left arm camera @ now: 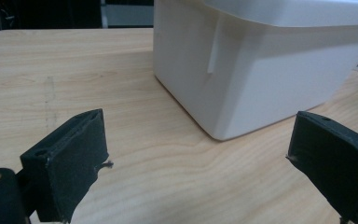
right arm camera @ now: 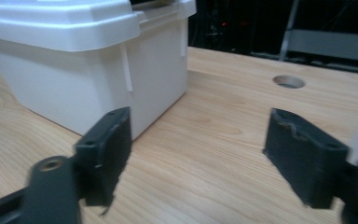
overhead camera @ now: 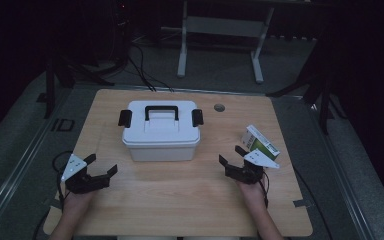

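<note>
Hands low at the table's near edge, left gripper point(overhead camera: 101, 169) and right gripper point(overhead camera: 231, 155) flanking the white box point(overhead camera: 161, 131), fingers wide, empty

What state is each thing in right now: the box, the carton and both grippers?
white storage box: lid on, handle lying flat, side latches down.
green-and-white carton: lying on the table, free.
left gripper: open, empty.
right gripper: open, empty.

White plastic storage box point(overhead camera: 160, 140) sits upright and closed toward the table's point(overhead camera: 190, 200) far edge, a little left of centre. Its black carry handle point(overhead camera: 161, 111) lies flat on the lid, and a black latch point(overhead camera: 125, 118) is on each short end.
</note>
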The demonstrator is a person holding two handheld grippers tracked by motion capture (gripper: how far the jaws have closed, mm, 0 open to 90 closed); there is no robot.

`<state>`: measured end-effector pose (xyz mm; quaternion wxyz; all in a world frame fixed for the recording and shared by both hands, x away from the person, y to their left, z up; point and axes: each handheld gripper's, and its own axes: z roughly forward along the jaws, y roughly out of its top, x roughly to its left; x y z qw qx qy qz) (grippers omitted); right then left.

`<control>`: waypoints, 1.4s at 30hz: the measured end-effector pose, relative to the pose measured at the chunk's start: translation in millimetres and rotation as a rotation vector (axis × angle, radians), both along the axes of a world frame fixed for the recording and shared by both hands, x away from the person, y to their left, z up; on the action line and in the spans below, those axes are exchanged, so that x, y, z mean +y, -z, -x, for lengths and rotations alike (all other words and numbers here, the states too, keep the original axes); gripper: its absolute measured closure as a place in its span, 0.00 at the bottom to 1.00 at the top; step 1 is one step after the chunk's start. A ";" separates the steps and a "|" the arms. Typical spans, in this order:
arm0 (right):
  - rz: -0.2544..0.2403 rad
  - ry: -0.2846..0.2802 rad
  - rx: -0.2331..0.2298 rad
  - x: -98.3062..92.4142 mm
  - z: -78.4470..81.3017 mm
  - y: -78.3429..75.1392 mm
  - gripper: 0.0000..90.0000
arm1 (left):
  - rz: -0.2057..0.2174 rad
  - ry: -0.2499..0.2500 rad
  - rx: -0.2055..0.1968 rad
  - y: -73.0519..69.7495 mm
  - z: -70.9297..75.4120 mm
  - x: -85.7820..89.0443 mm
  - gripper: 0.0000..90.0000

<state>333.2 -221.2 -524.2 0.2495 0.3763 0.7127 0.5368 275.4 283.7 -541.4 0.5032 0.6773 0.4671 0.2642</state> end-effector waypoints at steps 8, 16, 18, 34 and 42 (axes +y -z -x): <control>0.060 -0.041 0.040 23.4 -22.7 10.5 0.65 | -0.031 0.008 0.038 -1.4 -29.9 -2.1 0.34; 0.143 -0.059 0.089 53.0 -49.7 22.3 1.00 | -0.088 -0.013 0.130 5.7 -65.0 -17.1 0.87; 0.133 -0.062 0.094 59.0 -54.0 20.7 1.00 | -0.076 -0.012 0.136 6.1 -71.5 -18.7 0.96; 0.071 -0.084 0.108 82.9 -85.2 15.0 1.00 | -0.044 0.051 0.112 3.3 -93.7 -25.9 1.00; 0.056 -0.112 0.109 89.1 -85.1 14.5 1.00 | -0.035 0.076 0.103 3.8 -95.8 -31.1 1.00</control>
